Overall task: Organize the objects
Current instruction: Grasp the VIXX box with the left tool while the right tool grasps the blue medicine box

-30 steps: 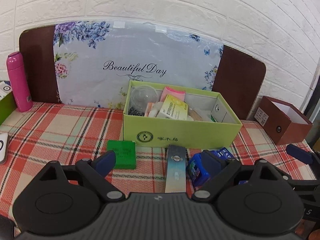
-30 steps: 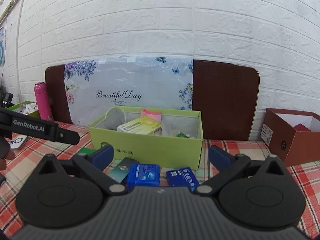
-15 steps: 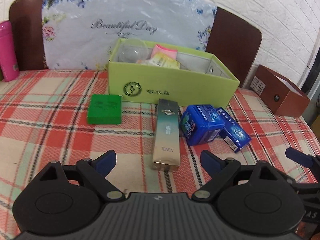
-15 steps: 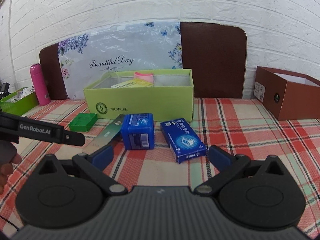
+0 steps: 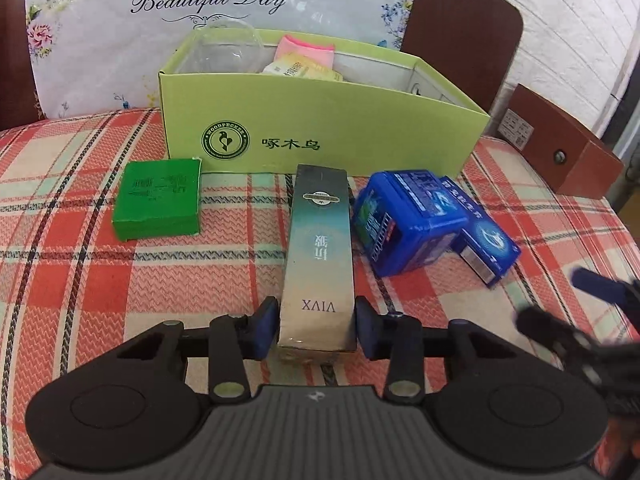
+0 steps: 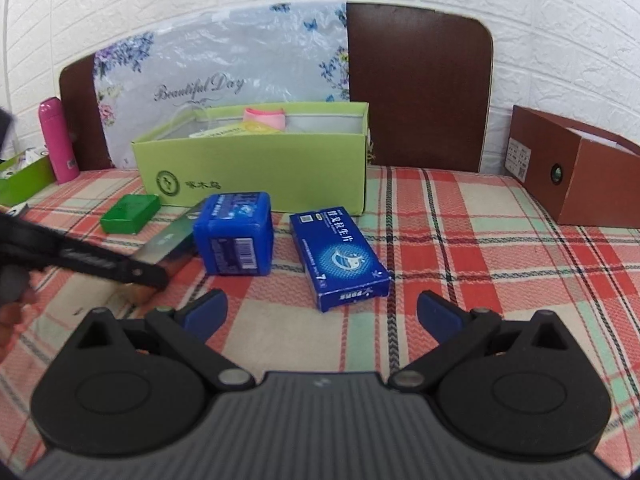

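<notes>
Left gripper [image 5: 316, 326] clamps the near end of the long VIVX carton [image 5: 319, 256], which lies on the plaid tablecloth [image 5: 60, 264]; right gripper [image 6: 322, 310] is spread, empty, just short of one flat blue box [image 6: 338, 256]; one blue tub [image 6: 234, 236], one green box [image 6: 130, 213], one lime bin [image 6: 256, 168].

bright even light, strong fisheye bending at edges, motion blur at sides.

Bare worktop [image 6: 460, 248] lies open right of the flat blue box [image 6: 340, 254]; the green carton [image 6: 256, 166] walls the back.
</notes>
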### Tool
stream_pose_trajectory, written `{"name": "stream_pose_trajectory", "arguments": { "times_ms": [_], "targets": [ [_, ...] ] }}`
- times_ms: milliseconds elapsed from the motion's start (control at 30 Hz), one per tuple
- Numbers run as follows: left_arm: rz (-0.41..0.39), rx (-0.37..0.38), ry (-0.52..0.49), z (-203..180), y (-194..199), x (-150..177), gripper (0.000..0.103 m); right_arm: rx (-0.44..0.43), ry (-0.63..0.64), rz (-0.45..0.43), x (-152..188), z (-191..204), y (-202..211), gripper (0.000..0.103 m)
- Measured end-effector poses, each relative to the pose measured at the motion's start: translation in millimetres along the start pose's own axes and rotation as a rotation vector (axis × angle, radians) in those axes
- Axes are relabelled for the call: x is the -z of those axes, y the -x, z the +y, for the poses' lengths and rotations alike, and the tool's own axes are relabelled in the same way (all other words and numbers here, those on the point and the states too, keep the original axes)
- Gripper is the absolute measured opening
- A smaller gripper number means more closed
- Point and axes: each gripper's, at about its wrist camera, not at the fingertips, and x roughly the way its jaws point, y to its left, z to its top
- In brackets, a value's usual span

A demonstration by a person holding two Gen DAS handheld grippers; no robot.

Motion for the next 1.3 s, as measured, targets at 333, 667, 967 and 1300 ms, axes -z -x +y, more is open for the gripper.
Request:
{"name": "stream_pose_trajectory", "arguments": {
  "times_ms": [333,667,967,1300],
  "targets": [
    [0.01,0.008,0.0,14.6,28.1,25.6,0.043,0.013,0.004,0.109,-12.2,-16.2,-65.7,0.061],
    [0.055,0.01,-0.061,5.9,59.2,61.2,0.043,-0.025,0.016,0.182,32.6,28.2,6.6,0.056],
    [0.039,0.009,-0.103,-17.4,76.5,83.2,0.061,-0.082,0.022,0.178,68.1,65.8,64.9,0.057],
    [0.052,0.014,-0.085,-20.6,54.0,61.9,0.056,-0.08,0.062,0.16,52.1,71.9,52.0,0.064]
  ]
}}
